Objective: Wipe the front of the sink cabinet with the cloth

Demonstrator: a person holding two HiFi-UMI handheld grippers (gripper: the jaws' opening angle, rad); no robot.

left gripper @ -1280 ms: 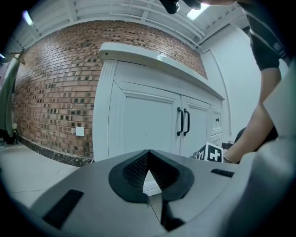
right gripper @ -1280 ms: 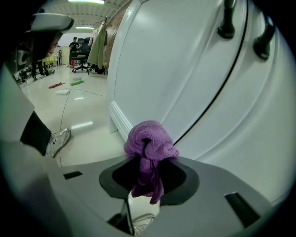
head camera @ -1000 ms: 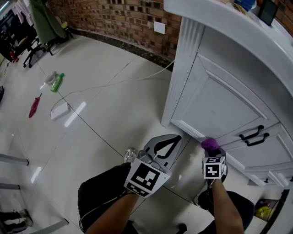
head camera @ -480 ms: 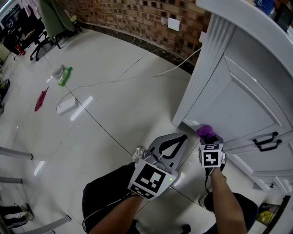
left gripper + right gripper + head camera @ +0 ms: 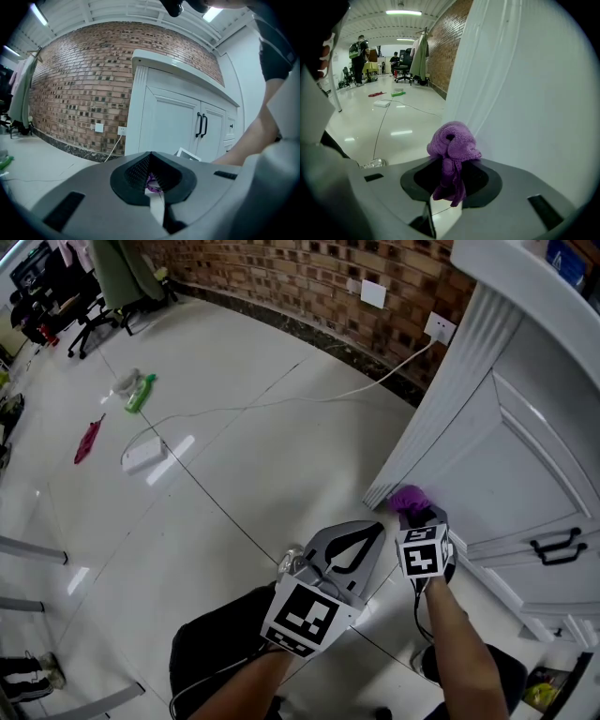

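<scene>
Right tool (image 5: 413, 515) pinching the purple cloth (image 5: 407, 498). Its jaws clamp the tail and a bunched wad sticks out past the tips. In the right gripper view the cloth (image 5: 453, 143) sits up against the white sink cabinet (image 5: 525, 93), looks touching. It's at the bottom left corner of the cabinet (image 5: 525, 456) front, at the foot of the fluted corner post.

Left tool (image 5: 372, 529) has jaws pressed together, nothing between them. It hangs just beside the right one, low over the floor (image 5: 234, 456), off the cabinet. The purple speck showing through its jaw window in the left gripper view is likely the other tool's cloth.

Handling, my read:
- The cloth is soft, light and limp, no weight to speak of.
- It will squash flat under pressure and could drag out of the jaws on a hard stroke.
- The hold on the tail looks ok. A deeper bite into the bunched middle would be safer.

Surface:
- The cabinet is painted white with recessed door panels and black handles (image 5: 558, 545) toward the right edge.
- The grooves in the post and the panel edges will need the wad pushed in.
- Most of the front is probably still to wipe.

Room:
- Glossy white tile floor and a brick wall (image 5: 309, 277).
- A cable (image 5: 281, 404) runs across the floor to a socket (image 5: 439, 329).
- A green bottle (image 5: 141, 393) lies well apart on the floor.
</scene>
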